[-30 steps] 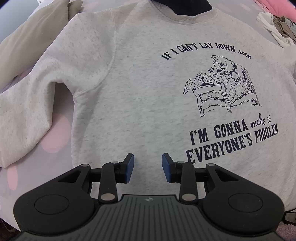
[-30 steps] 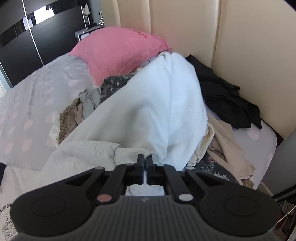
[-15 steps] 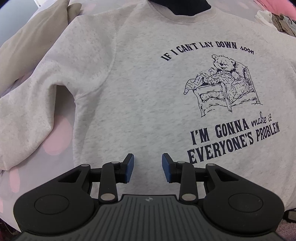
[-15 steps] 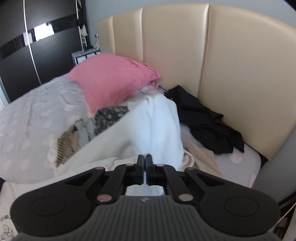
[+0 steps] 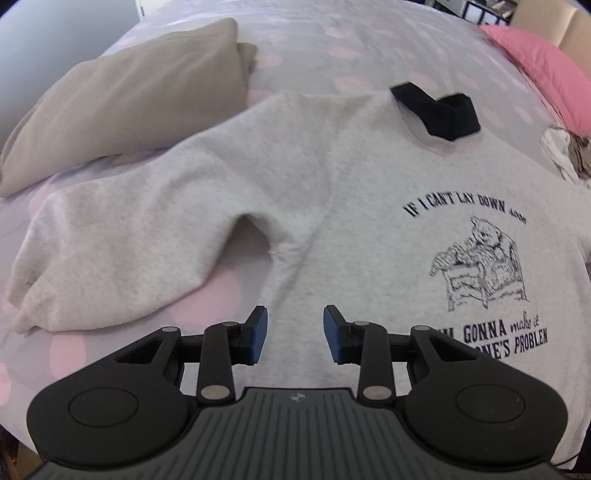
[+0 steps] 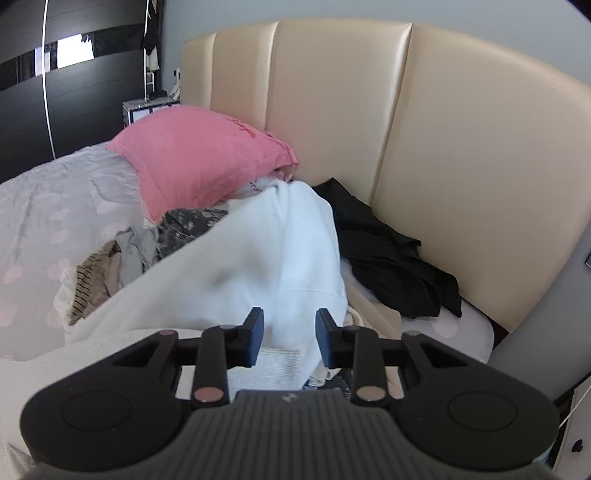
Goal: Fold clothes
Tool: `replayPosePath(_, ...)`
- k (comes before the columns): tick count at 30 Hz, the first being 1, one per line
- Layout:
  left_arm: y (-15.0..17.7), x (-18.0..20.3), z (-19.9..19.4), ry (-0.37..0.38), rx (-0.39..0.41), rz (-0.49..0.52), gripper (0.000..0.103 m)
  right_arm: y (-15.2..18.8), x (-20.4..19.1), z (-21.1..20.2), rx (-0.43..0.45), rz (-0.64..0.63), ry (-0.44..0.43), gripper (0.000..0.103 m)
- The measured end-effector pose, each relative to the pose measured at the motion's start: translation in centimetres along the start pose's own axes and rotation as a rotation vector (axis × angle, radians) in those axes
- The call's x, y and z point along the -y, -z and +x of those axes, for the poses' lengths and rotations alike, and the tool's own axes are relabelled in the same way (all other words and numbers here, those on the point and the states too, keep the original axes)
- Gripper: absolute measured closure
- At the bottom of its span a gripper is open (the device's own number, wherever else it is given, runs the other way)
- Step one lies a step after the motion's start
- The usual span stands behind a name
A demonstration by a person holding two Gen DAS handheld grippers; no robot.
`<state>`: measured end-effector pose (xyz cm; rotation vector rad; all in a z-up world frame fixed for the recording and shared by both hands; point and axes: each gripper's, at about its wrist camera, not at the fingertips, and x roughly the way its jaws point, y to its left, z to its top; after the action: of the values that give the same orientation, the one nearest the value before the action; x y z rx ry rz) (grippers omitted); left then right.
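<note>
Our grey sweatshirt (image 5: 369, 192) lies print-up and spread flat on the bed (image 5: 314, 33), one sleeve (image 5: 122, 236) angled out to the side. Our left tool (image 5: 295, 334) hovers over the hem, its jaws spread and holding nothing; our right tool (image 6: 290, 338) is likewise spread and empty above the pile of unfolded clothes (image 6: 258, 258). We judge a sleeve fold is due: pinch that cuff and carry it across the chest.

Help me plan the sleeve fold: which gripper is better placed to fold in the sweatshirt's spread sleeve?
Left. The left gripper is open just above the sweatshirt, with the sleeve close beside it. The right gripper, also open, faces the clothes pile.
</note>
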<state>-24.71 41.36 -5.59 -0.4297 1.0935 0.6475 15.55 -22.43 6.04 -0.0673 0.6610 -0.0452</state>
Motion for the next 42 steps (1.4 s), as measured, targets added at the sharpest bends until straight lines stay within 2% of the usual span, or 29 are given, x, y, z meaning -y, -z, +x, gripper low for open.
replayPosePath(4,0.8,-5.2,-1.1,-0.071,0.018,-0.064,0.072,0.7,-2.9,-2.1,0.044,0.023,-0.088,0.065)
replayPosePath(7,1.7,-9.3,-1.8,-0.126,0.031,-0.116,0.072,1.8,-6.5,-3.3,0.04,0.025,-0.177,0.064)
replayPosePath(9,2.5,-12.0,-2.1,-0.174,0.046,-0.165,0.072,2.8,-9.4,-3.9,0.017,-0.002,-0.242,0.063)
replayPosePath(13,3.0,-17.2,-2.2,-0.214,0.082,-0.266,0.072,4.7,-15.4,-4.4,-0.045,-0.058,-0.361,0.058)
replayPosePath(16,3.1,-20.6,-1.6,-0.241,0.103,-0.328,0.072,6.2,-19.6,-4.3,-0.1,-0.092,-0.433,0.058)
replayPosePath(18,3.0,-22.6,-0.9,-0.25,0.106,-0.367,0.067,7.3,-22.0,-3.9,-0.126,-0.098,-0.466,0.058)
replayPosePath(19,3.0,-23.5,-0.4,-0.261,0.102,-0.369,0.06,8.0,-23.2,-3.6,-0.146,-0.106,-0.483,0.058)
replayPosePath(21,3.1,-25.1,0.8,-0.287,0.083,-0.379,0.058,9.5,-25.4,-3.1,-0.186,-0.125,-0.516,0.058)
replayPosePath(25,3.4,-27.8,3.4,-0.323,0.032,-0.396,0.052,12.0,-28.6,-2.9,-0.215,-0.231,-0.546,0.058)
replayPosePath(28,3.6,-29.4,5.9,-0.299,0.029,-0.393,0.047,13.9,-31.0,-2.8,-0.235,-0.312,-0.567,0.058)
replayPosePath(32,3.9,-30.8,7.9,-0.235,0.054,-0.503,0.043,14.7,-32.1,-2.2,-0.234,-0.359,-0.549,0.058)
replayPosePath(34,3.8,-30.7,8.4,-0.236,0.049,-0.537,0.043,14.8,-32.5,-1.8,-0.23,-0.381,-0.53,0.058)
replayPosePath(37,4.1,-30.5,8.6,-0.23,0.057,-0.58,0.05,14.9,-32.7,-1.0,-0.246,-0.376,-0.524,0.058)
replayPosePath(39,4.0,-29.9,8.4,-0.244,0.063,-0.559,0.055,15.0,-33.1,-0.8,-0.251,-0.382,-0.52,0.058)
replayPosePath(41,3.6,-29.2,7.9,-0.248,0.068,-0.529,0.077,15.1,-33.4,-0.8,-0.253,-0.395,-0.52,0.058)
replayPosePath(42,3.3,-28.8,7.6,-0.257,0.07,-0.521,0.08,15.1,-33.5,-0.9,-0.256,-0.405,-0.513,0.058)
